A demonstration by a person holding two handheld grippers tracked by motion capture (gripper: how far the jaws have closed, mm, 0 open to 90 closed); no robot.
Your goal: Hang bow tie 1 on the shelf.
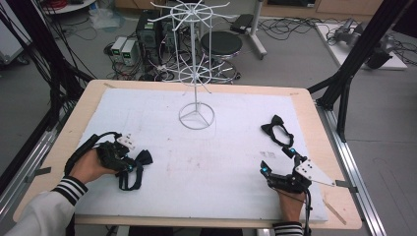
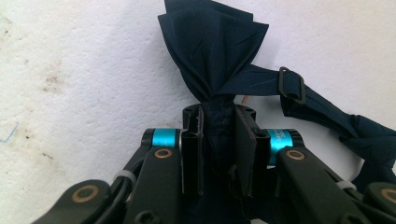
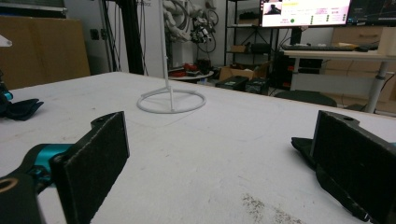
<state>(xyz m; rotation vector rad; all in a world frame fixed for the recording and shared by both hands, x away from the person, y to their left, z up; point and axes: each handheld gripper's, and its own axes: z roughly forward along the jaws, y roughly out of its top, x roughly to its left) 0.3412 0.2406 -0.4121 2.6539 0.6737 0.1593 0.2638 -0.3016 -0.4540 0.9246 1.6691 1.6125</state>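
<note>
Two hand-held grippers (left, right), two bow ties, one white rack

My left hand comes in from the near left, its striped cuff at the wrist, and wraps around the back of the left gripper, which points to the right across the table and lies low over it. Its jaws stand closed tight on the knot of a dark bow tie, the pads pressing it from both sides. My right hand reaches up from the near edge and holds the right gripper low, pointing away from me. Its jaws stand wide apart with nothing between them, the grey plate on top tilted to the right.
</note>
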